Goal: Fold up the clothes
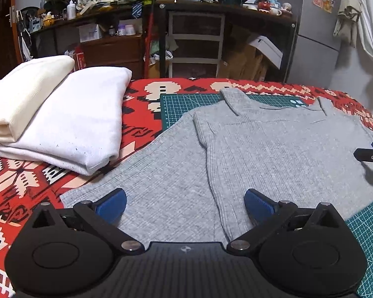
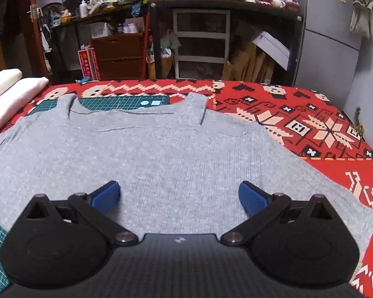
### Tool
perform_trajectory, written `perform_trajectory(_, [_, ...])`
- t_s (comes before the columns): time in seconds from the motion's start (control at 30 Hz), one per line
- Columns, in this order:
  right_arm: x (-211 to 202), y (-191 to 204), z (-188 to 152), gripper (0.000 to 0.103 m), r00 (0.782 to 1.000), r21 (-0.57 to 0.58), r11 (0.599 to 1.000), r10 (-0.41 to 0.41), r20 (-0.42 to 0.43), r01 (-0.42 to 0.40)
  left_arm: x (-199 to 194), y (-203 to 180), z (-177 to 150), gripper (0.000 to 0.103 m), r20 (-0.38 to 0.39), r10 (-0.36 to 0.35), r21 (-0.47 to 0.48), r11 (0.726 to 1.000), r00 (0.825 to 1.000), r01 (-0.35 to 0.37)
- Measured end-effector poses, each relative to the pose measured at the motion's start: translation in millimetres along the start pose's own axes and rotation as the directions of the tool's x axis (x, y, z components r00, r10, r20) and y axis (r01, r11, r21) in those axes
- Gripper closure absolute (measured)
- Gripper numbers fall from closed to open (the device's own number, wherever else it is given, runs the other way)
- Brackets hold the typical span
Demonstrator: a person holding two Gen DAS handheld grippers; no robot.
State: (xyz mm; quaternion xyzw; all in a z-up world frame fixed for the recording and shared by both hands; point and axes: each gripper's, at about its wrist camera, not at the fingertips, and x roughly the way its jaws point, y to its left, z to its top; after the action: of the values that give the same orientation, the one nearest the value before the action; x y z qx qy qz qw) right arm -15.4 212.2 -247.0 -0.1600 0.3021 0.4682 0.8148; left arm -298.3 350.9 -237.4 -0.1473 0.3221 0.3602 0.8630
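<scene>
A grey ribbed sleeveless top point(image 1: 261, 149) lies flat on the red patterned cloth, straps at the far side; its left part is folded over toward the middle. It also fills the right wrist view point(image 2: 161, 154). My left gripper point(image 1: 185, 202) is open and empty, hovering over the top's near left hem. My right gripper point(image 2: 179, 197) is open and empty over the near right hem. The right gripper's fingertip point(image 1: 370, 155) shows at the right edge of the left wrist view.
Two folded white garments point(image 1: 62, 121) are stacked at the left on the red patterned cloth point(image 2: 310, 129). A green cutting mat point(image 1: 186, 106) lies under the top. Cluttered shelves and drawers point(image 1: 196, 44) stand behind the table.
</scene>
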Motion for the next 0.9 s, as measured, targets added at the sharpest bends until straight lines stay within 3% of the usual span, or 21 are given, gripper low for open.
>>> perform_trajectory(0.2, [2, -1, -3, 0.0, 1.0, -0.002, 1.0, -0.008, 0.015, 0.008, -2, 2, -7, 0.0, 0.05, -0.021, 0.018, 1.0, 0.999, 0.02])
perform_trajectory(0.57, [-4, 2, -1, 0.0, 1.0, -0.008, 1.0, -0.005, 0.018, 0.005, -2, 1, -6, 0.002, 0.046, -0.026, 0.024, 0.999, 0.999, 0.025])
perform_trajectory(0.6, [-8, 3, 1, 0.001, 1.0, -0.013, 1.0, -0.005, 0.022, 0.006, -3, 3, -5, 0.003, 0.047, -0.032, 0.017, 0.999, 0.998, 0.031])
perform_trajectory(0.67, [-15, 7, 4, 0.001, 1.0, -0.022, 1.0, -0.005, 0.03, 0.006, -9, 8, -3, 0.017, 0.055, -0.047, -0.009, 0.999, 0.997, 0.048])
perform_trajectory(0.9, [-49, 31, 22, 0.005, 0.997, -0.068, 0.998, 0.017, 0.07, -0.012, -45, 58, 11, 0.017, 0.104, -0.119, -0.17, 0.976, 0.987, 0.135])
